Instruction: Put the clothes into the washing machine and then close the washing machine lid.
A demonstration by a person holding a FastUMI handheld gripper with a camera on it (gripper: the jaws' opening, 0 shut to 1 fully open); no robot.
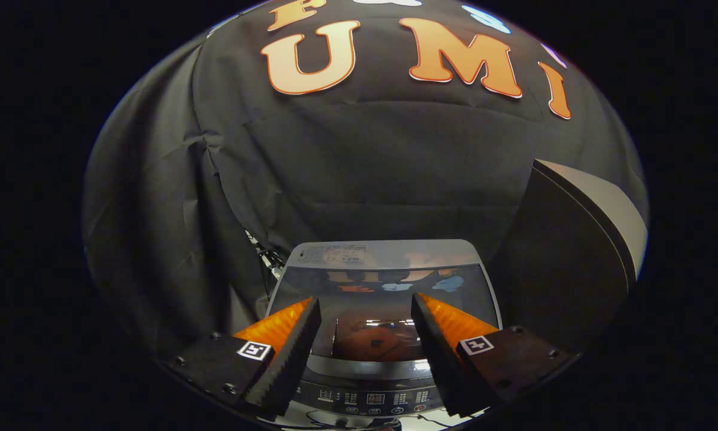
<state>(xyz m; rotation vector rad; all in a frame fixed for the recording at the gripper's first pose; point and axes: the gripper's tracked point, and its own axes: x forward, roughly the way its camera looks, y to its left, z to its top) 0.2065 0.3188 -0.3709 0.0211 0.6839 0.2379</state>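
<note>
**Ana:** Gripper view first. What do the fingers hold?

**Ben:** Nothing. The gripper [365, 335] is wide open, and no cloth is between the fingers. Through the gap I see the washing machine [383, 287], straight ahead and lower than the fingers.

**Ana:** From left to right, please.

**Ben:** At the left is the left finger [287, 353]. Between the two fingers is the glass lid [389, 299], which lies flat over the tub and looks closed. Under the glass there is something orange-brown [368, 341]; it could be the clothes, or only a reflection. I cannot tell. Just below it, nearest to the fingers, is the control panel [371, 398]. Then comes the right finger [434, 353], and beyond it a dark slanted panel [574, 239], which I cannot name.

**Ana:** And the next move?

**Ben:** I think the task is almost finished. The lid's long side runs across the fingers, so any press should go forward and down, at the middle.
</note>
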